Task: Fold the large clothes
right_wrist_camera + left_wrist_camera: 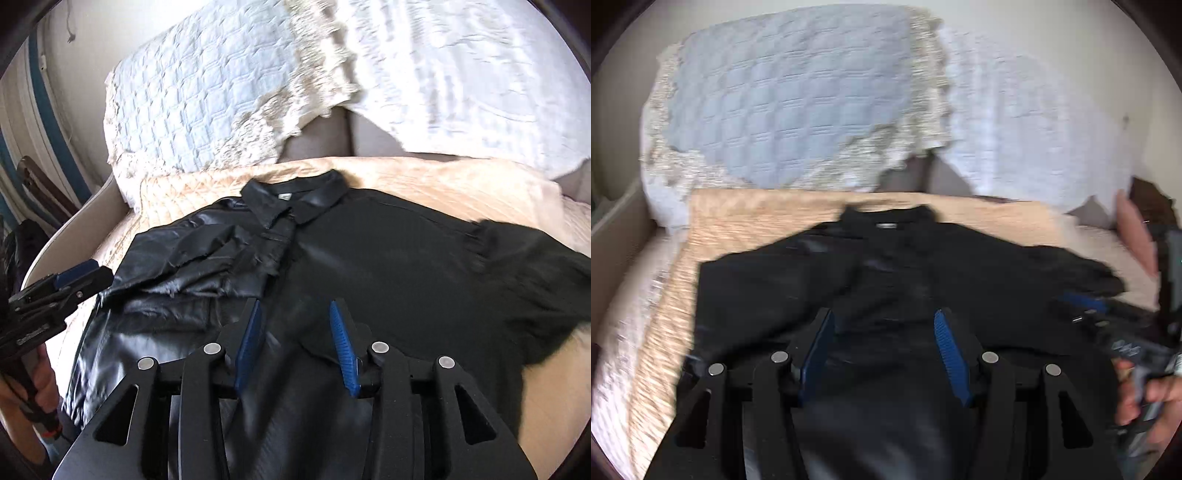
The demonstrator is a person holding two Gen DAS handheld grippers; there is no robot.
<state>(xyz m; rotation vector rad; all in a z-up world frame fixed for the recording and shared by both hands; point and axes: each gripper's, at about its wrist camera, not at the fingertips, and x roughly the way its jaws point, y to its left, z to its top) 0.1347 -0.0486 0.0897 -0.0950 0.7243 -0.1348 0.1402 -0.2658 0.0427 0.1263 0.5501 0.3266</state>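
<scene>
We see the black collared shirt (369,258) spread flat on the beige quilted bed cover (424,173), one sleeve folded inward; left gripper (884,354) and right gripper (297,345) hover above, jaws released, empty, presumably between folds.

Shirt (369,258) flat on bedcover (424,177), collar toward pillows (207,103) behind; one sleeve folded across front.
</scene>
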